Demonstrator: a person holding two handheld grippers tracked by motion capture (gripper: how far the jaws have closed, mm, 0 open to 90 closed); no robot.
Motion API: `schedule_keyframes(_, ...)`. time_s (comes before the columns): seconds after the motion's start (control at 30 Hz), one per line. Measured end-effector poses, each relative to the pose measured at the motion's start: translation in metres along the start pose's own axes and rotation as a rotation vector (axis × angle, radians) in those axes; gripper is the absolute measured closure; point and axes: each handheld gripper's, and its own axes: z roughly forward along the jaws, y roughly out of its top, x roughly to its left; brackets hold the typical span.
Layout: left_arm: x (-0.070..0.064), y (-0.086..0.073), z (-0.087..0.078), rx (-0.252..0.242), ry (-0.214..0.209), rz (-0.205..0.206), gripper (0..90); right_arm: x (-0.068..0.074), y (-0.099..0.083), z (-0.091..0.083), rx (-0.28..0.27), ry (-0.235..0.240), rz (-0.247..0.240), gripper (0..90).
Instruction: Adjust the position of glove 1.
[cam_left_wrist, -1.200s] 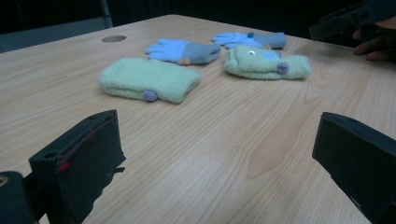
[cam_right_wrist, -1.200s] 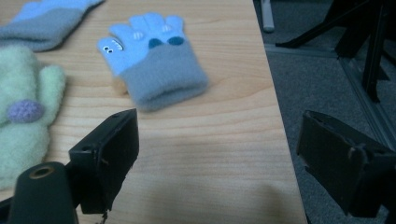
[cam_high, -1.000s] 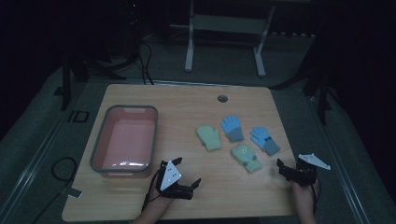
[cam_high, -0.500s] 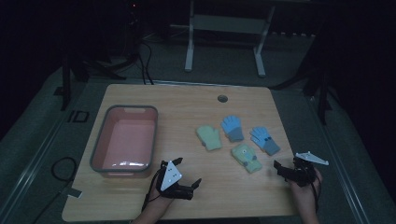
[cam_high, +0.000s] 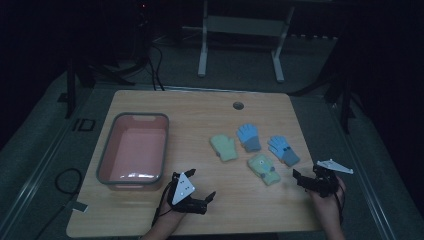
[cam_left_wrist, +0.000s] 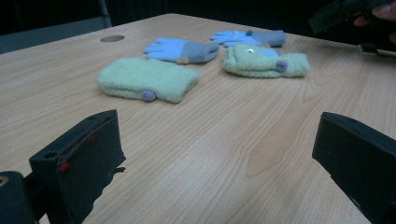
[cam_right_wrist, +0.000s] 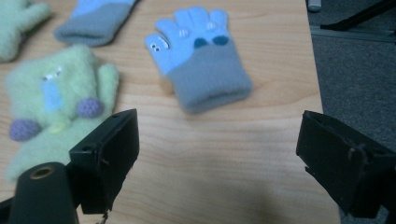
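4 gloves lie right of centre on the table (cam_high: 200, 110) in the high view: a green mitten (cam_high: 223, 147), a blue glove (cam_high: 248, 137), a second blue glove (cam_high: 284, 150) and a green patterned mitten (cam_high: 264, 168). Near-right of them, the right gripper (cam_high: 306, 180) has its jaws spread wide and empty, the second blue glove just beyond them. At the near edge the left gripper (cam_high: 200, 192), equally wide and empty, sits beside a pink bin (cam_high: 133, 152).

From the left gripper view, its jaws gape over bare wood, all 4 gloves well apart on the far side.

From the right gripper view, the grey-cuffed blue glove (cam_right_wrist: 201, 56) lies just beyond the gap between the open jaws, the green patterned mitten (cam_right_wrist: 53, 112) at the left jaw.
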Motion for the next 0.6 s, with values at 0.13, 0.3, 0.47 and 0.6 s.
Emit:
schedule_keyframes(0.13, 0.000, 0.000, 0.000, 0.000, 0.000, 0.000, 1.8, -0.001, 0.010, -0.005, -0.011, -0.002, -0.007, 13.8)
schedule_keyframes(0.3, 0.000, 0.000, 0.000, 0.000, 0.000, 0.001, 1.8, 0.002, 0.021, -0.011, -0.015, -0.017, -0.038, 20.0)
schedule_keyframes(0.47, 0.000, 0.000, 0.000, -0.001, 0.000, -0.002, 1.9, 0.007, 0.032, -0.016, -0.043, -0.013, -0.062, 20.1)
schedule_keyframes(0.6, 0.000, 0.000, 0.000, 0.000, -0.001, 0.000, 1.8, 0.012, 0.041, -0.019, -0.052, -0.011, -0.083, 20.2)
